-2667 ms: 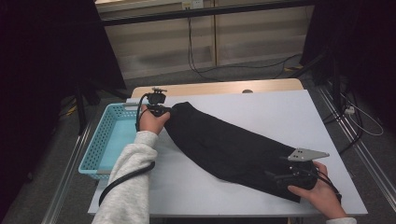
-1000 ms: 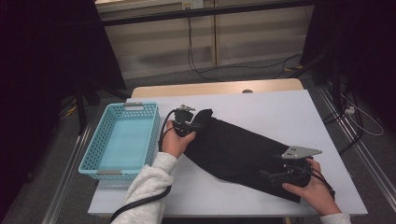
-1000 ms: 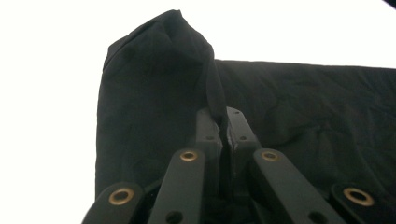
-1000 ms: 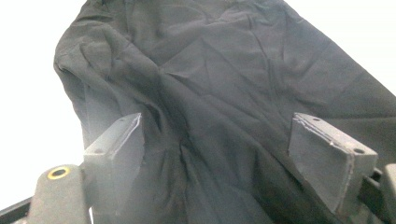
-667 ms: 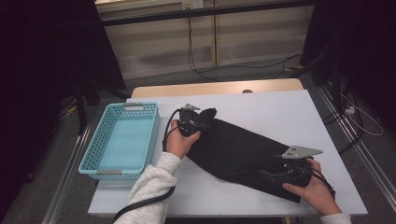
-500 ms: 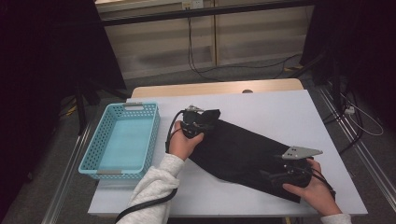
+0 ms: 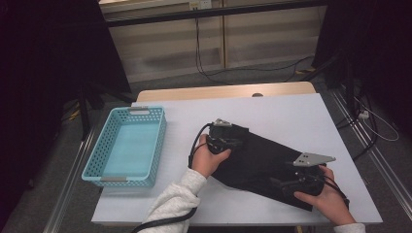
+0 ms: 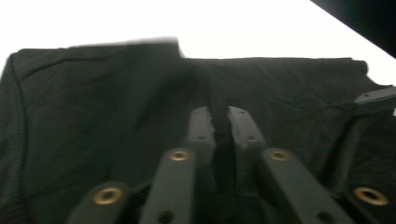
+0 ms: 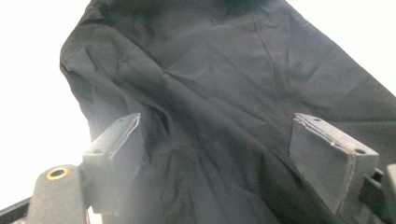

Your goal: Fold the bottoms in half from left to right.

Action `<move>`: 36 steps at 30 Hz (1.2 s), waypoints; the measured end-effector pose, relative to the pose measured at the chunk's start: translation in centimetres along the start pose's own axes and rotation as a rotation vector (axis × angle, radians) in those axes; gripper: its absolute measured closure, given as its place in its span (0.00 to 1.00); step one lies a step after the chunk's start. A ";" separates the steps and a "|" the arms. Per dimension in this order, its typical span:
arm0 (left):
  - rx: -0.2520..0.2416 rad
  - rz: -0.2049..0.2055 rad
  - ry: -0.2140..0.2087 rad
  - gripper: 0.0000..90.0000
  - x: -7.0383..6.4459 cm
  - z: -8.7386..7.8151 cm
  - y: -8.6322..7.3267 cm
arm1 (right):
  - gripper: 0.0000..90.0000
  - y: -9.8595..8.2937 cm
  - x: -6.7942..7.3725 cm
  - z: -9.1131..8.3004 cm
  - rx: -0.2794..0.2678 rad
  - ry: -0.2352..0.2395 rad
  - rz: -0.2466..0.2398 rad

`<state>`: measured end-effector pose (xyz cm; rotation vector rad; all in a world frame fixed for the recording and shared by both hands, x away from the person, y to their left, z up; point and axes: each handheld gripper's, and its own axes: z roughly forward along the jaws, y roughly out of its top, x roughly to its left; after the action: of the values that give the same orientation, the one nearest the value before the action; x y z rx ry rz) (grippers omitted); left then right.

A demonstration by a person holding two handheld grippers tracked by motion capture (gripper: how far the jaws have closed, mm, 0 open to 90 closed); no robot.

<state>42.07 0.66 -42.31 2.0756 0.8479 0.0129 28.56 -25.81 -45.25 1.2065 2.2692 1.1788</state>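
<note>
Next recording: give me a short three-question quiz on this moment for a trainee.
1. True or false: the blue basket holds the black garment.
2. Which tongs are clamped on cloth? A) left B) right C) both
3. Fill in: the right tongs stand ___ over the garment.

Key
1. False: the garment lies on the white table, apart from the basket.
2. A: the left tongs pinch a fold.
3. Open, jaws wide apart.
</note>
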 end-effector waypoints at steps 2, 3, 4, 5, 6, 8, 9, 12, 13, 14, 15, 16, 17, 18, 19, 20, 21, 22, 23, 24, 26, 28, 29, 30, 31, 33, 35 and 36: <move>-0.016 0.012 -0.003 0.69 0.0 -0.4 -0.1 | 0.20 0.1 -0.1 0.1 -0.003 0.001 0.000; -0.034 0.018 0.002 0.64 0.1 -0.9 -0.1 | 0.20 0.2 -0.1 0.1 -0.006 -0.002 0.000; -0.050 0.022 0.004 0.57 0.2 -1.3 -0.1 | 0.20 0.3 -0.1 0.2 -0.010 -0.005 0.003; -0.059 0.019 0.003 0.50 0.4 -1.8 0.0 | 0.20 0.5 -0.2 0.2 -0.015 -0.005 0.005; -0.061 0.014 0.003 0.44 0.6 -2.1 0.1 | 0.20 0.6 -0.2 0.2 -0.020 -0.007 0.003; -0.085 0.022 0.014 0.39 0.8 -3.0 0.1 | 0.20 0.9 -0.2 0.3 -0.030 -0.016 0.005; -0.086 0.037 0.030 0.37 1.0 -3.6 0.2 | 0.20 1.0 -0.2 0.3 -0.033 -0.019 0.010; -0.085 0.064 0.067 0.31 1.6 -4.4 -0.2 | 0.20 1.4 -0.2 0.5 -0.043 -0.042 0.028; -0.079 0.073 0.080 0.29 1.8 -4.6 -0.4 | 0.20 1.6 -0.2 0.6 -0.050 -0.051 0.034; -0.082 0.078 0.085 0.28 2.0 -4.8 -0.6 | 0.20 1.8 -0.2 0.7 -0.053 -0.060 0.032; -0.071 0.075 0.085 0.27 2.2 -5.0 -0.9 | 0.20 2.0 -0.2 0.9 -0.054 -0.067 0.033; -0.070 0.072 0.089 0.26 2.4 -5.1 -1.1 | 0.20 2.2 -0.2 1.0 -0.057 -0.073 0.033; -0.063 0.074 0.095 0.25 2.5 -5.2 -1.3 | 0.20 2.3 -0.2 1.1 -0.060 -0.076 0.036; -0.055 0.077 0.099 0.24 2.7 -5.4 -1.6 | 0.20 2.5 -0.2 1.2 -0.064 -0.080 0.036; -0.049 0.075 0.098 0.23 2.8 -5.5 -1.8 | 0.20 2.7 -0.2 1.3 -0.065 -0.085 0.041; -0.049 0.081 0.104 0.23 2.9 -5.6 -2.0 | 0.20 2.8 -0.3 1.5 -0.066 -0.088 0.039; -0.044 0.084 0.109 0.22 3.0 -5.8 -2.2 | 0.20 3.0 -0.3 1.6 -0.065 -0.092 0.039; -0.045 0.084 0.113 0.22 3.1 -5.9 -2.4 | 0.20 3.1 -0.2 1.8 -0.063 -0.095 0.038; -0.045 0.080 0.120 0.22 3.2 -6.0 -2.6 | 0.20 3.2 -0.3 1.9 -0.062 -0.095 0.037; -0.045 0.082 0.124 0.21 3.3 -6.1 -2.8 | 0.21 3.4 -0.2 2.1 -0.056 -0.105 0.036; -0.036 0.090 0.130 0.21 3.6 -6.4 -3.3 | 0.22 3.6 -0.2 2.6 -0.049 -0.107 0.039; -0.034 0.090 0.144 0.20 3.7 -6.6 -3.6 | 0.24 3.8 -0.1 3.1 -0.039 -0.119 0.029; -0.034 0.089 0.140 0.19 3.7 -6.7 -3.8 | 0.24 4.0 0.0 3.4 -0.039 -0.114 0.031; -0.031 0.098 0.144 0.19 3.7 -6.7 -3.9 | 0.25 4.1 0.0 3.7 -0.042 -0.103 0.038; -0.029 0.097 0.144 0.19 3.7 -6.8 -4.2 | 0.26 4.3 0.1 3.9 -0.042 -0.095 0.039; -0.026 0.101 0.147 0.19 3.8 -7.0 -4.5 | 0.29 4.8 0.3 4.6 -0.032 -0.098 0.029; -0.031 0.097 0.153 0.18 3.9 -7.2 -4.9 | 0.33 5.2 0.4 5.2 -0.024 -0.089 0.043; -0.030 0.096 0.155 0.18 3.9 -7.3 -5.1 | 0.35 5.5 0.5 5.6 -0.018 -0.087 0.045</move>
<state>40.01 10.14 -42.66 2.1057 0.8347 0.2394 34.54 -20.80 -44.31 1.2826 2.1747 1.1368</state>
